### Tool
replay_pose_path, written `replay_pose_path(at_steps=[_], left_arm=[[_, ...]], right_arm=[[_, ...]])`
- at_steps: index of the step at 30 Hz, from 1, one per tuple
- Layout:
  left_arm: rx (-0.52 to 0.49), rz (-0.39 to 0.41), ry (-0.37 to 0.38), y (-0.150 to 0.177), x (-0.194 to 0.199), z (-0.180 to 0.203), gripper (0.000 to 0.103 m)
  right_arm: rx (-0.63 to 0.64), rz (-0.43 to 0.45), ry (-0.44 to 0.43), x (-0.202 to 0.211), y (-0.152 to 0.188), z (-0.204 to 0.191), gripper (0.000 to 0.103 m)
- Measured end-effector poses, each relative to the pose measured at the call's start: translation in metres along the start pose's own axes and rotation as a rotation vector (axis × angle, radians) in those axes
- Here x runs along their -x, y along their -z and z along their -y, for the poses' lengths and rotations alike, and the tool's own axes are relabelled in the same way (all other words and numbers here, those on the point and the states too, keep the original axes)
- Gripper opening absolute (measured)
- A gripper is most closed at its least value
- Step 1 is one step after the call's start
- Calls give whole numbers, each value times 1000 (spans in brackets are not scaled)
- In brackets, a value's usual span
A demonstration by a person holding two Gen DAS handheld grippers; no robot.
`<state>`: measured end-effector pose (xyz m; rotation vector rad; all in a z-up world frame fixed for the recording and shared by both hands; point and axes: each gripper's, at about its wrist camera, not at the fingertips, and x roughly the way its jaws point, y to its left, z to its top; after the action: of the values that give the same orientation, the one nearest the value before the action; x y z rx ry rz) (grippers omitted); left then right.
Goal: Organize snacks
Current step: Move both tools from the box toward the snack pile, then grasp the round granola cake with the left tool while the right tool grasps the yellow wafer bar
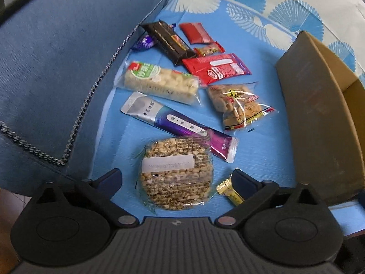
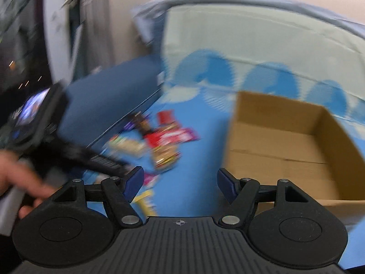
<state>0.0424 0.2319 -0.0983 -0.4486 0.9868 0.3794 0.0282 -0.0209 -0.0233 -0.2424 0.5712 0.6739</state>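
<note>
My left gripper [image 1: 176, 178] has its jaws wide around the round puffed-grain cake [image 1: 176, 174] on the blue sheet [image 1: 262, 146]; my right gripper [image 2: 180, 182], jaws wide and holding nothing, faces the cardboard box [image 2: 285, 141].

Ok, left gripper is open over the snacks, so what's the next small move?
Probably lower the left gripper and shut on the round puffed-grain cake: it lies between the open fingers, nearest of the pile, and the cardboard box looks empty. The right gripper holds nothing.
</note>
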Motion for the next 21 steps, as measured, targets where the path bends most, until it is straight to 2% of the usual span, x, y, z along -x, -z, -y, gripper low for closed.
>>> replay_pose_path(at_steps=[3,5,12,19,21], left_arm=[[-13,-43,-44,9,2,3,102],[-13,-66,-46,15,-2,7,102],[-30,-61,-36,21,-16,14,102],[-66,-51,-38,22,-20,21,102],[-93,-40,-50,23,-20,23,102]], right_arm=[[27,-65,-50,-24,6,-26,71],[50,-117,-60,-36,14,-33,71],[43,-243,-46,-67,33,-35,71],[77,-301,-31,-103,41,-38,71],[94,-321,-23,-110,44,-40,67]])
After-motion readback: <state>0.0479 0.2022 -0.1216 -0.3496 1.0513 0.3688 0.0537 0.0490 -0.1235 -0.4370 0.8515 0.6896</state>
